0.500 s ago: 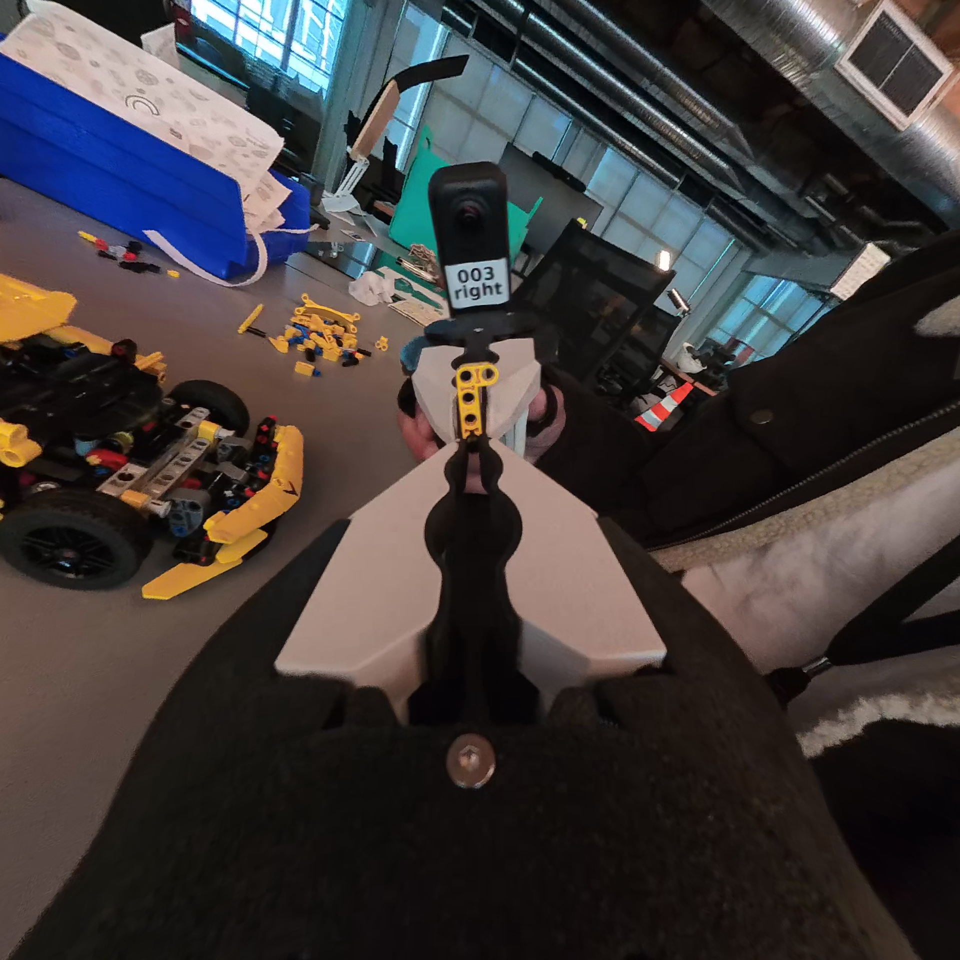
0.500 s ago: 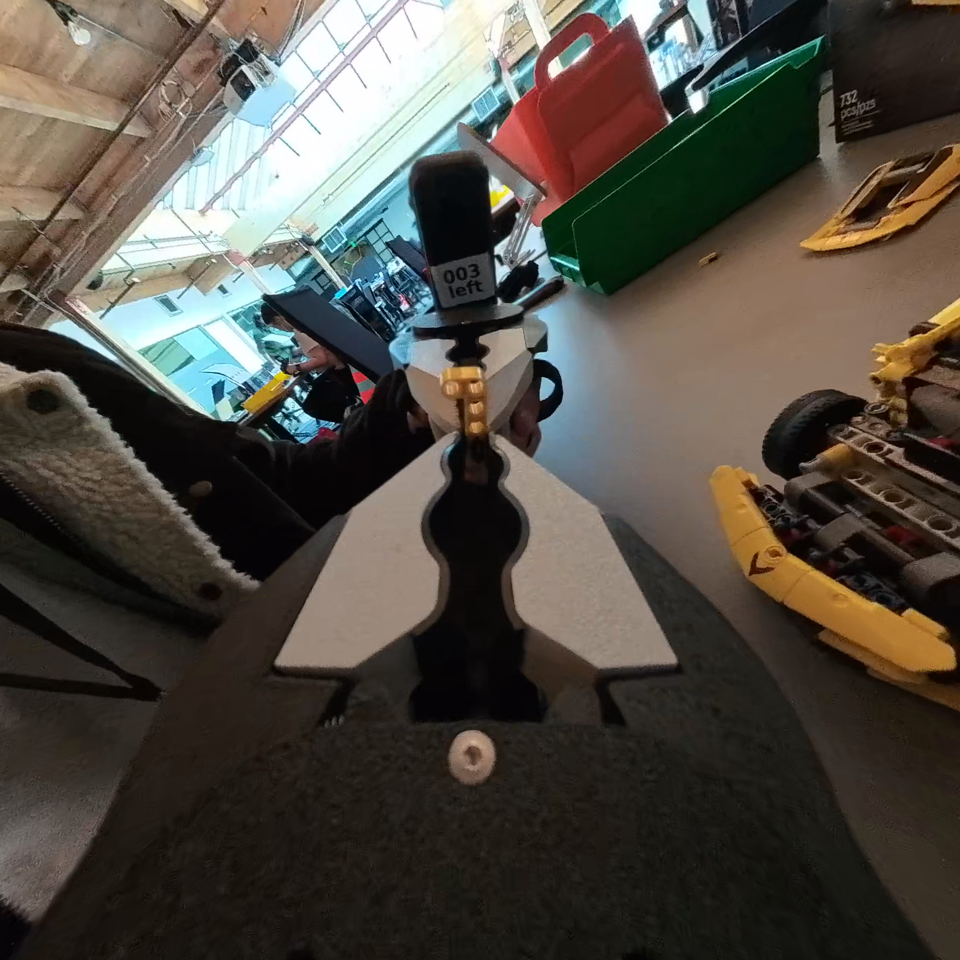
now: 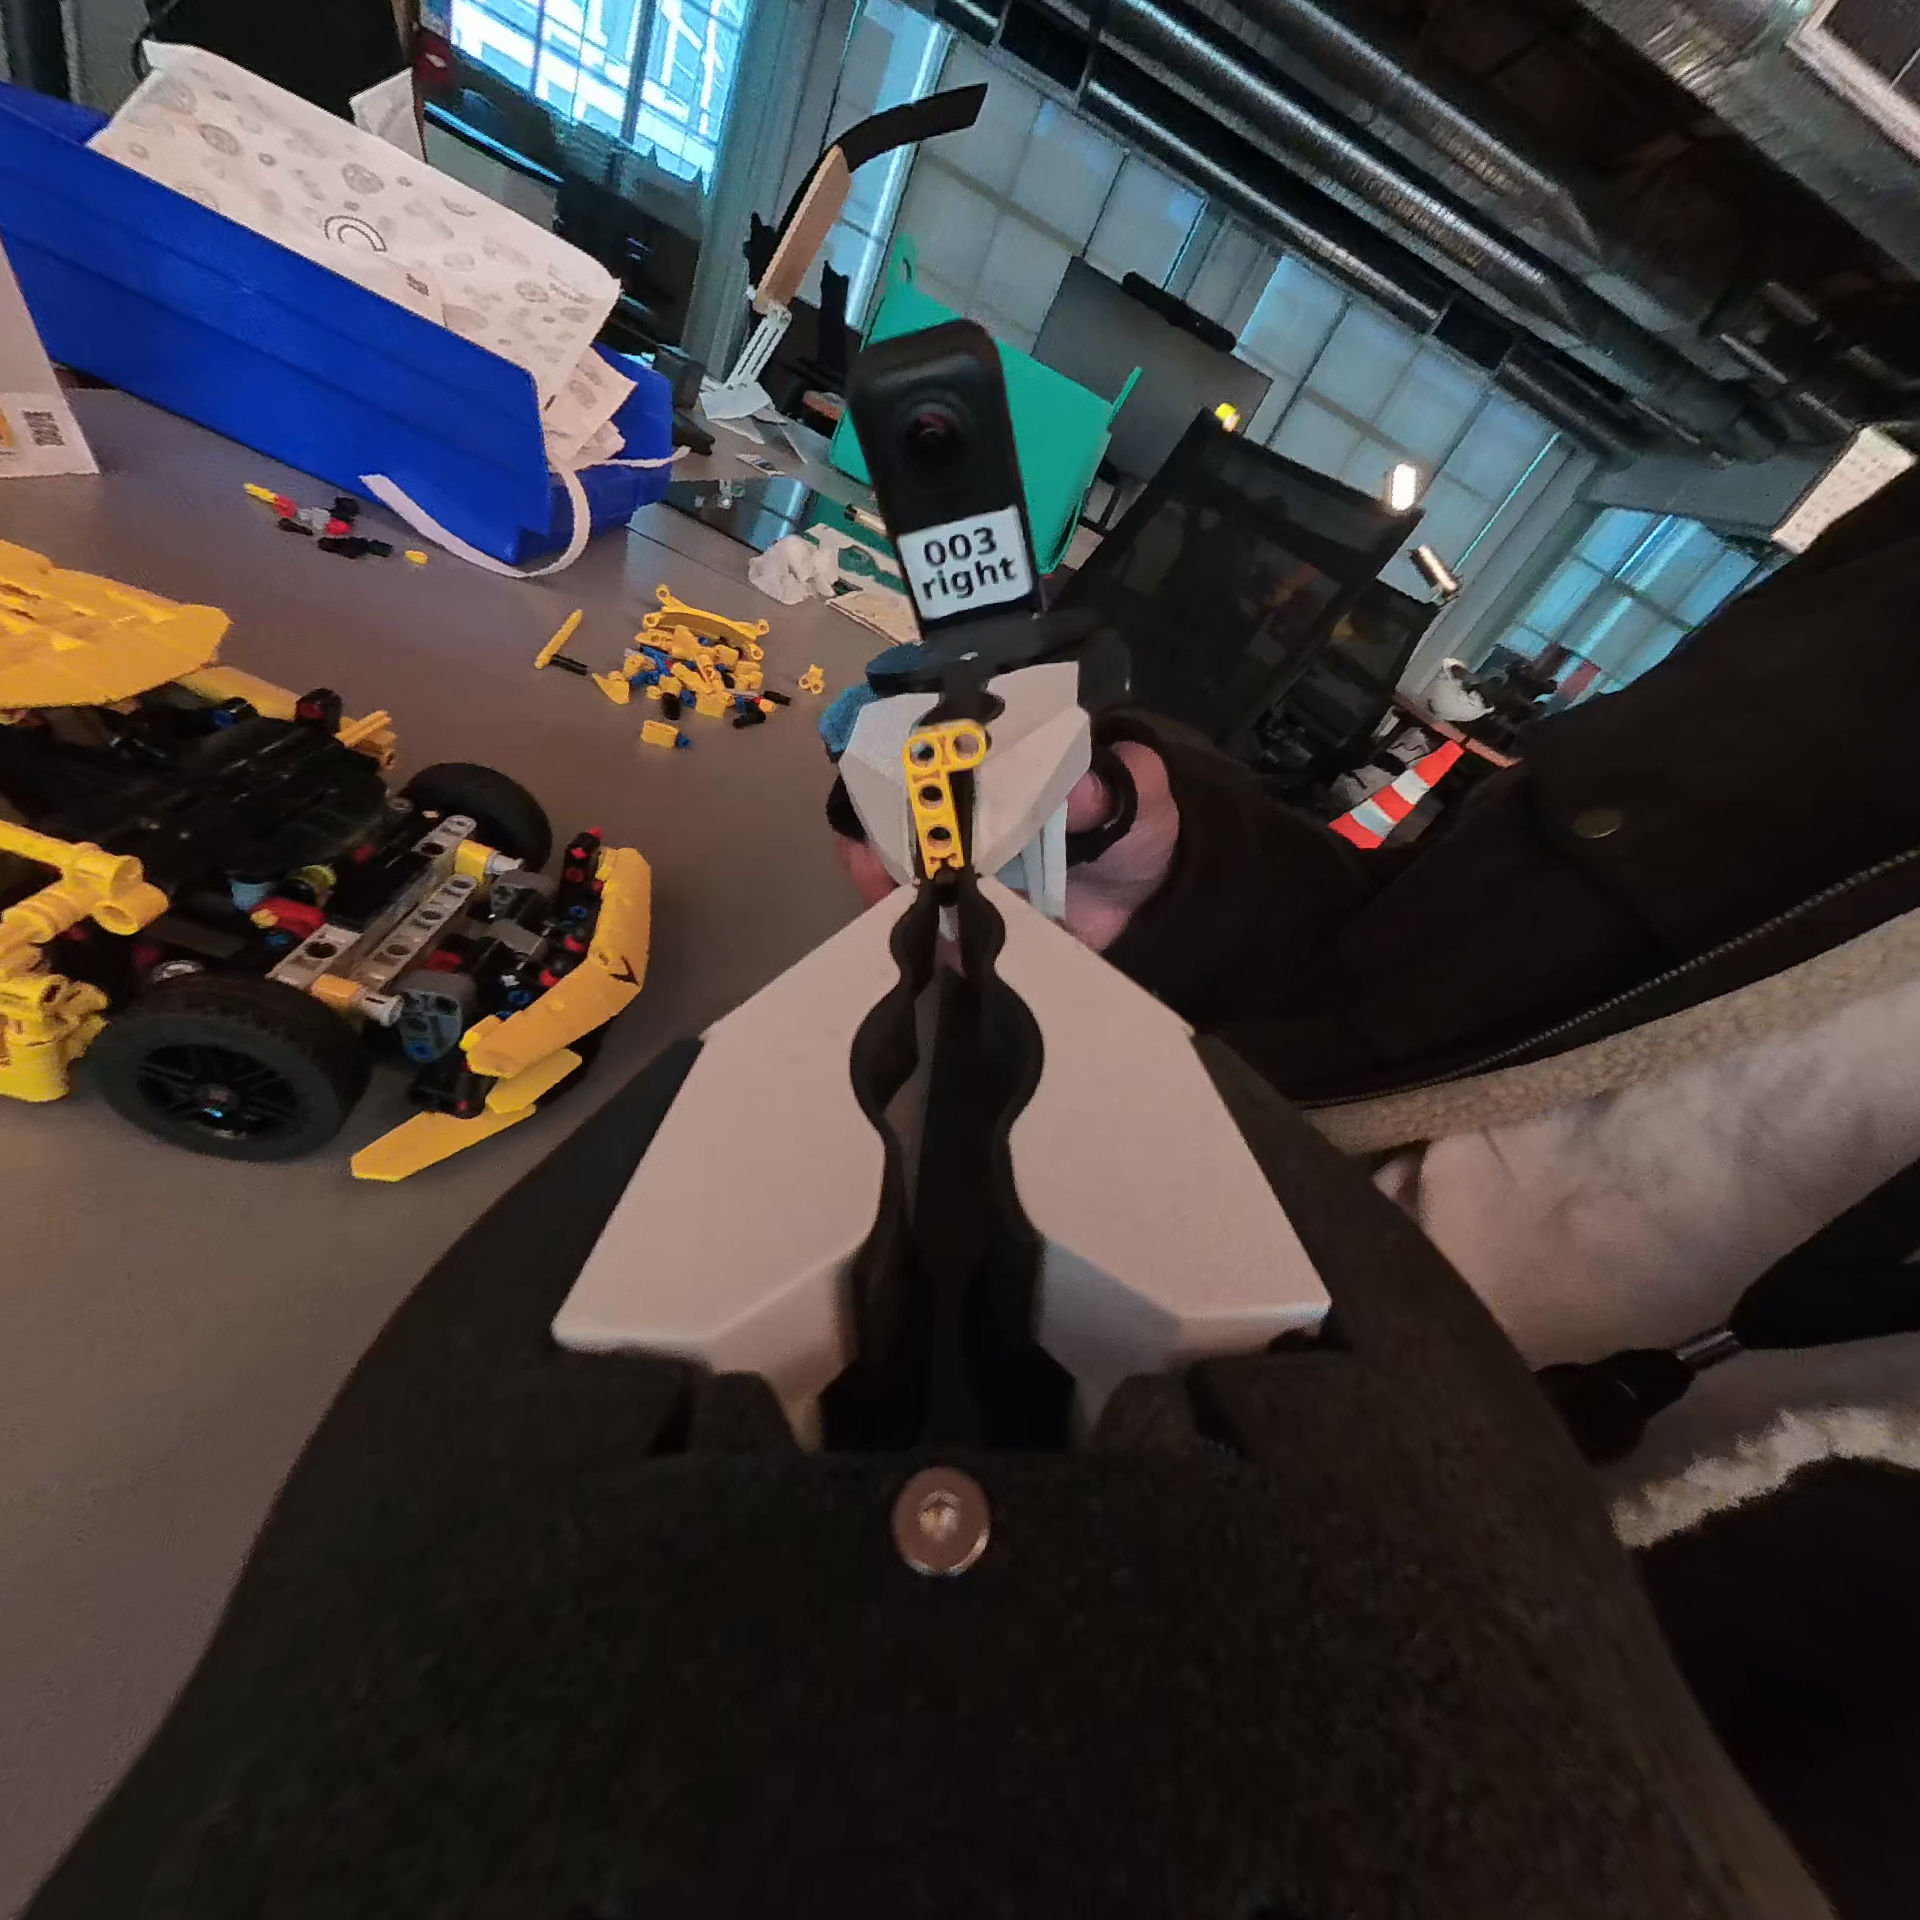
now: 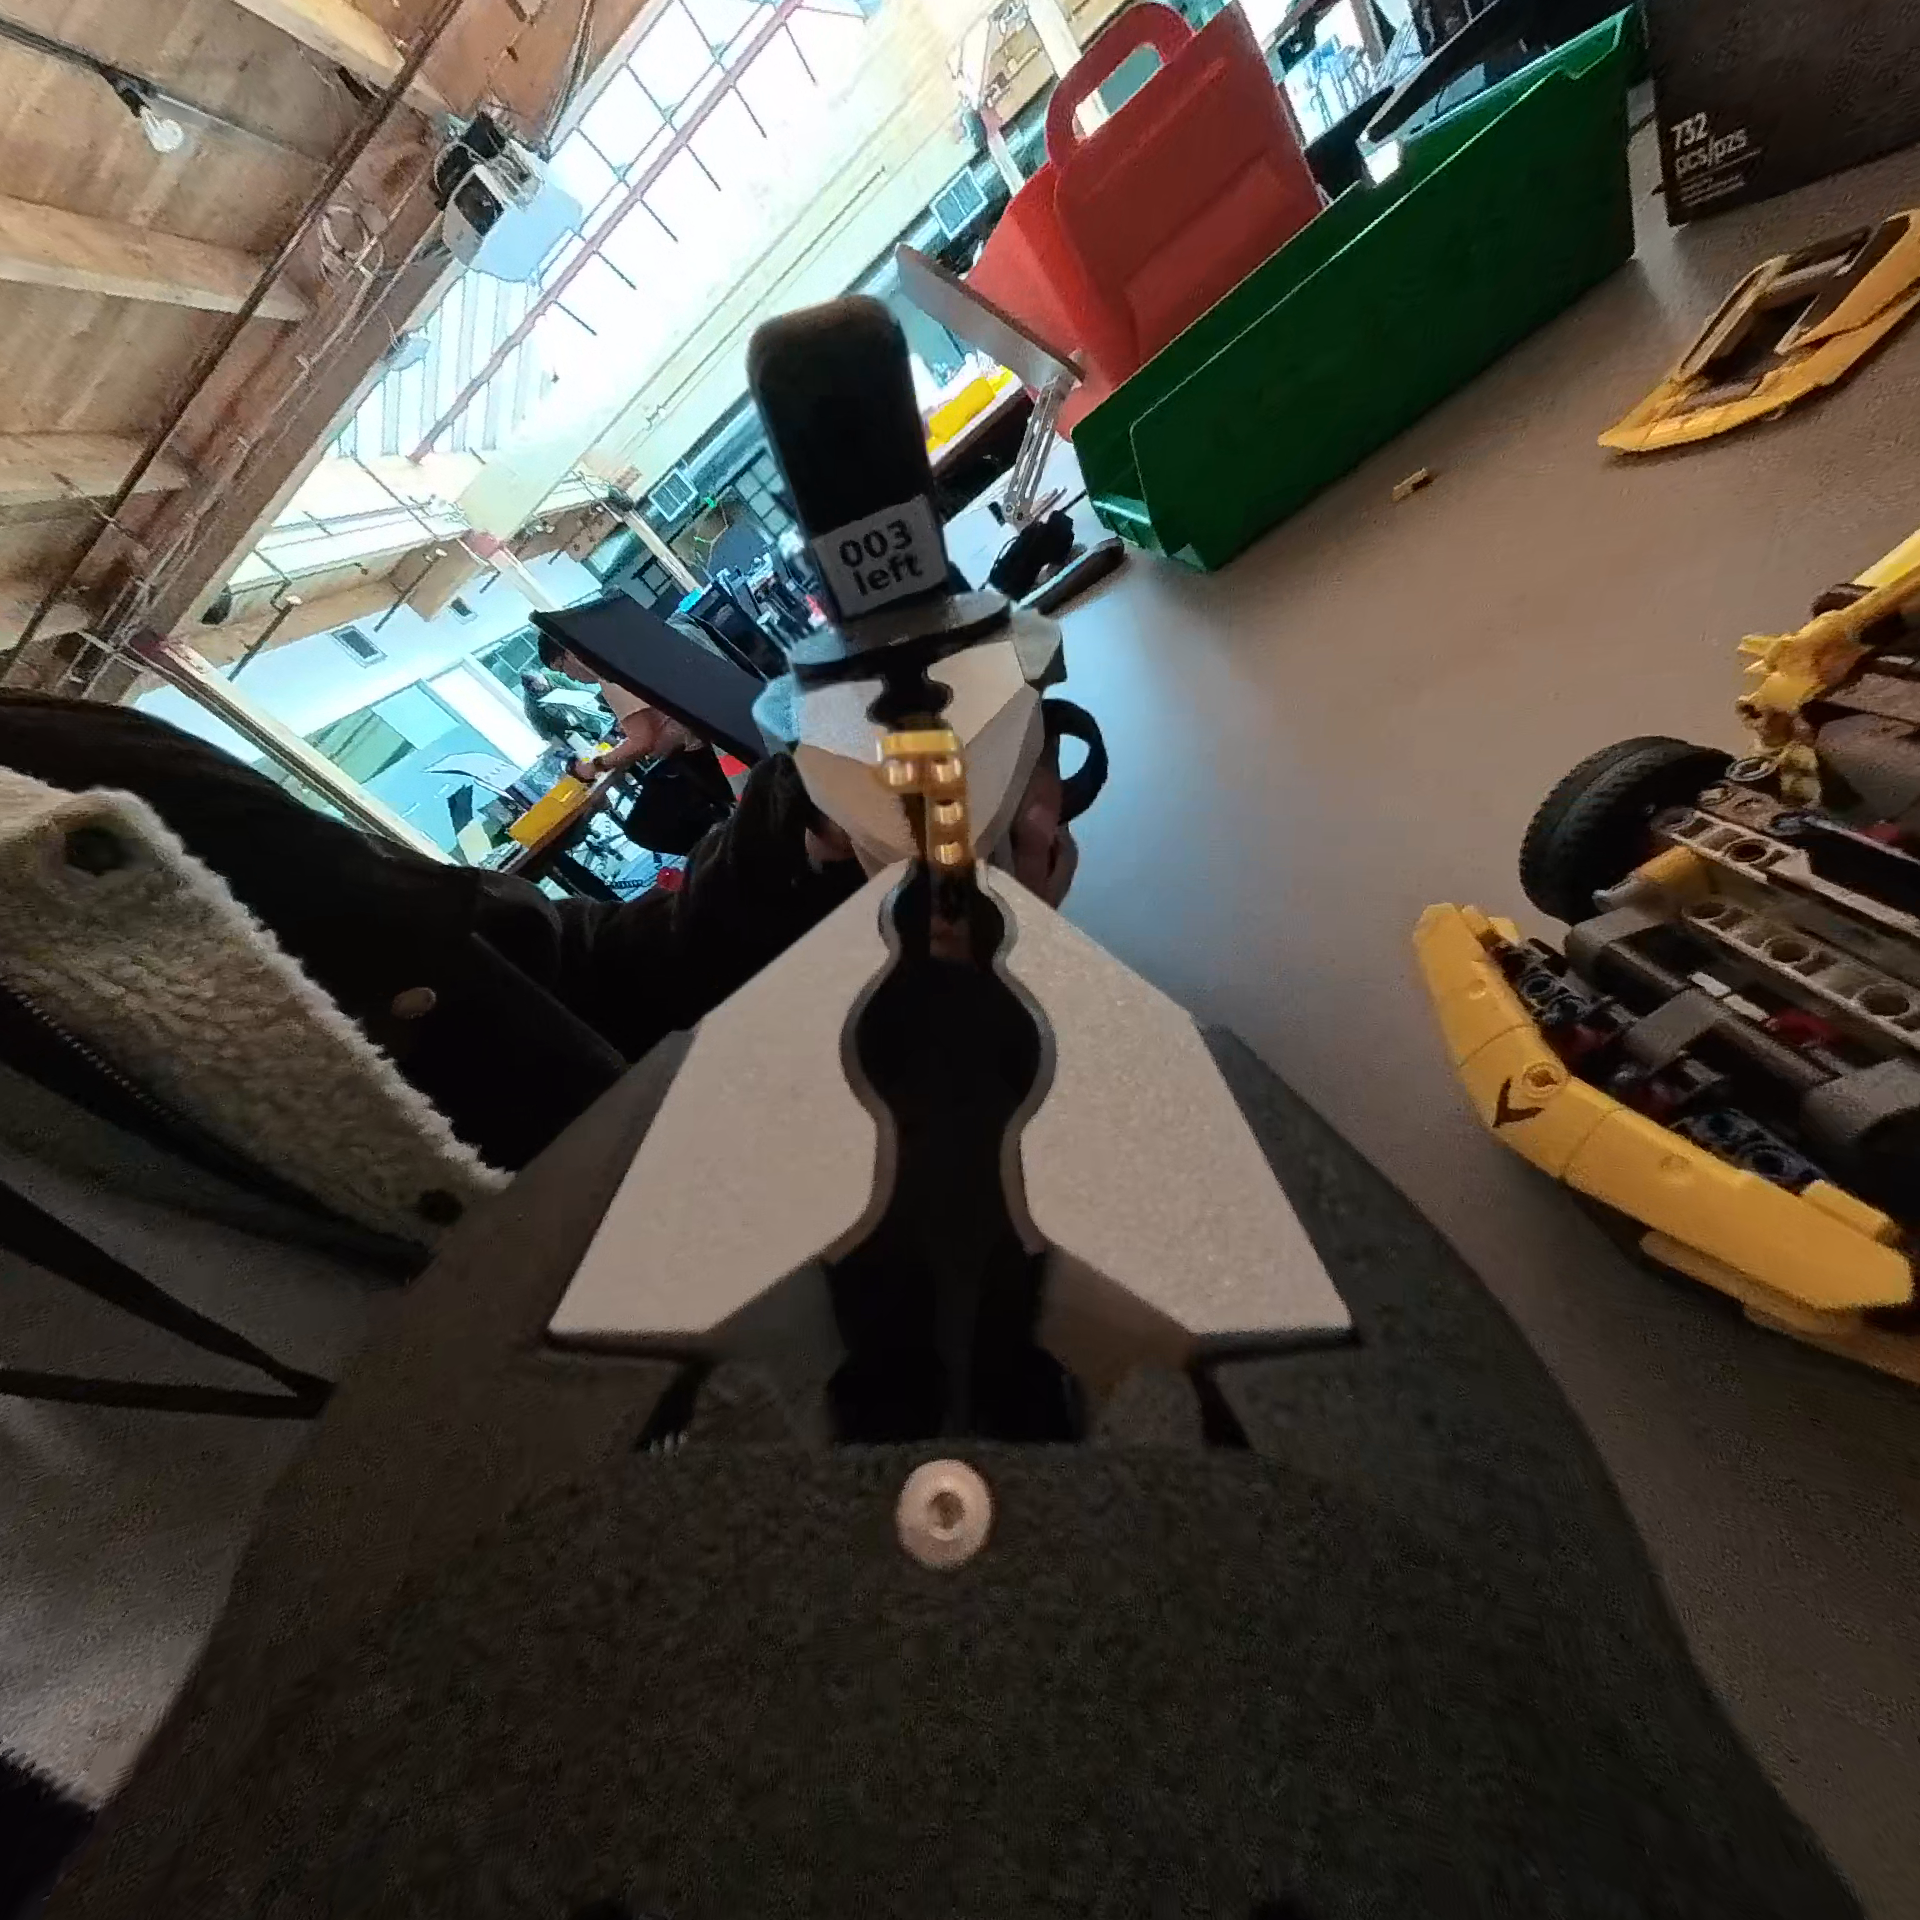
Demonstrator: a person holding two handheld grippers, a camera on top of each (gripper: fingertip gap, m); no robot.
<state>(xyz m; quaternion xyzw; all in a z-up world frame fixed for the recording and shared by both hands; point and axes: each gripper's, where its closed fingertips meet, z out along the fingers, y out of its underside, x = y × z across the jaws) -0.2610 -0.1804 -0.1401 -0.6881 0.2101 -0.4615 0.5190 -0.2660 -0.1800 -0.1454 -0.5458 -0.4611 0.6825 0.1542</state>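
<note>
In the left wrist view, the left gripper (image 3: 943, 896) has its two fingers pressed together on the bottom end of a small yellow piece with holes (image 3: 939, 798), held up in the air. The right gripper (image 3: 961, 790) faces it from just behind and seems to pinch the top of the same piece. A yellow and black toy car (image 3: 312, 914) sits on the grey table (image 3: 156, 1299) to the left, with loose little bricks (image 3: 696, 670) farther off. In the right wrist view, the right gripper (image 4: 940, 881) is closed on the piece (image 4: 935, 795) too, and the car (image 4: 1704, 1018) is on the right
</note>
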